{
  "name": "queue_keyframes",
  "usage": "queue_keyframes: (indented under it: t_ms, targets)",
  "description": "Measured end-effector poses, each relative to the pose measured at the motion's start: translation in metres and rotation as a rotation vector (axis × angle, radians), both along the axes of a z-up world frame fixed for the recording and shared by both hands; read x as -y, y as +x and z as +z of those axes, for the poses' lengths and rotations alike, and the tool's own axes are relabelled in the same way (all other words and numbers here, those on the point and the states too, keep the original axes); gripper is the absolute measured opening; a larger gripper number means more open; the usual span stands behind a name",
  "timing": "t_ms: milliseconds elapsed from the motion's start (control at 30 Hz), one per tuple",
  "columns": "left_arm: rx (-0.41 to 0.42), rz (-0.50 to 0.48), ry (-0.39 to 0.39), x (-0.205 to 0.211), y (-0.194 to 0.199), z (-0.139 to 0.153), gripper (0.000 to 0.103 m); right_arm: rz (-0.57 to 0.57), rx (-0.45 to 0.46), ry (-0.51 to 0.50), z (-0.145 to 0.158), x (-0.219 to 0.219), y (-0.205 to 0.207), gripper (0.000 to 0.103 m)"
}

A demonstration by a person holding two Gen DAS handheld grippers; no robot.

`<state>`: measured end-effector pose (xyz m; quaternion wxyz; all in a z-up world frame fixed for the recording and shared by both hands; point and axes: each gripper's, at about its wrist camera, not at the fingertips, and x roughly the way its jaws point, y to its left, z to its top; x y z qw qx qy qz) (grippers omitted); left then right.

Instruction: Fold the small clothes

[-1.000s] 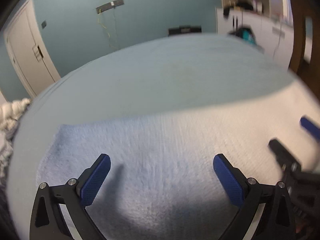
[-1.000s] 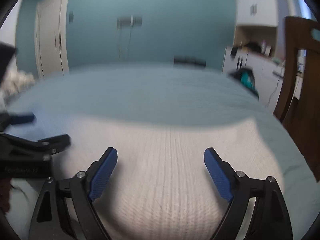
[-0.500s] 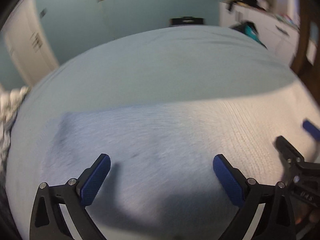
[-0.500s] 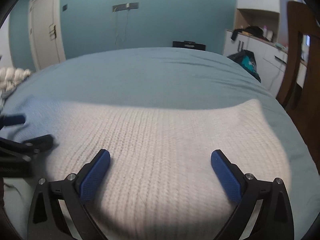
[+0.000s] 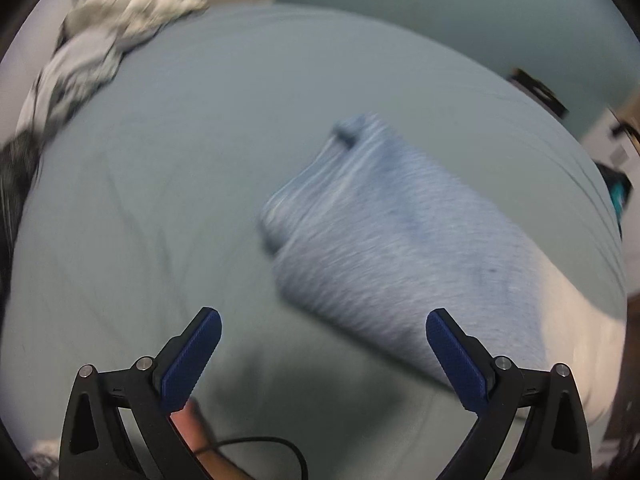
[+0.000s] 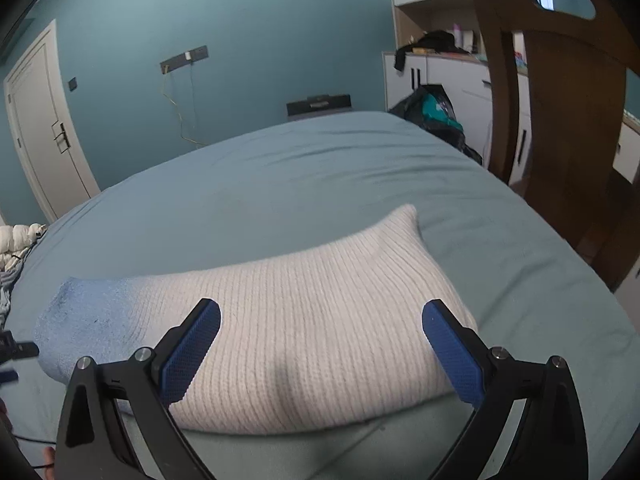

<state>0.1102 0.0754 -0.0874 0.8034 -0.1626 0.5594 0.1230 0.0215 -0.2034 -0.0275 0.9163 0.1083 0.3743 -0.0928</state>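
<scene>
We are looking at a folded knit sweater (image 6: pixel 304 332), white with a blue end, lying flat on the green bed (image 6: pixel 280 184). Our right gripper (image 6: pixel 320 344) is hovering over it, jaws wide apart. Our left gripper (image 5: pixel 320 356) is hanging beside it, jaws wide apart too, holding nothing.

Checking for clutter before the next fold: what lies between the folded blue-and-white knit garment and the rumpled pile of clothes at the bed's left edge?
Only bare teal bedsheet separates the knit garment from the pile, seen in the blurred left wrist view.
</scene>
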Motion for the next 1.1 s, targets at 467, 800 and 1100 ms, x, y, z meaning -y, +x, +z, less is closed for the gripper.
queue_keyframes:
  t_ms: [467,800,1100]
  targets:
    - [-0.008,0.574,-0.664,-0.016,0.007,-0.089,0.103,0.053,-0.128,0.030,-0.031,-0.011,0.034,0.099]
    - [0.003,0.690,-0.757,0.006,0.073,-0.114,0.103,0.057,-0.119,0.008,-0.034,-0.010,0.034,0.099]
    - [0.114,0.555,-0.612,0.018,0.106,-0.072,0.045,0.102,-0.144,-0.081,-0.051,-0.023,0.052,0.099]
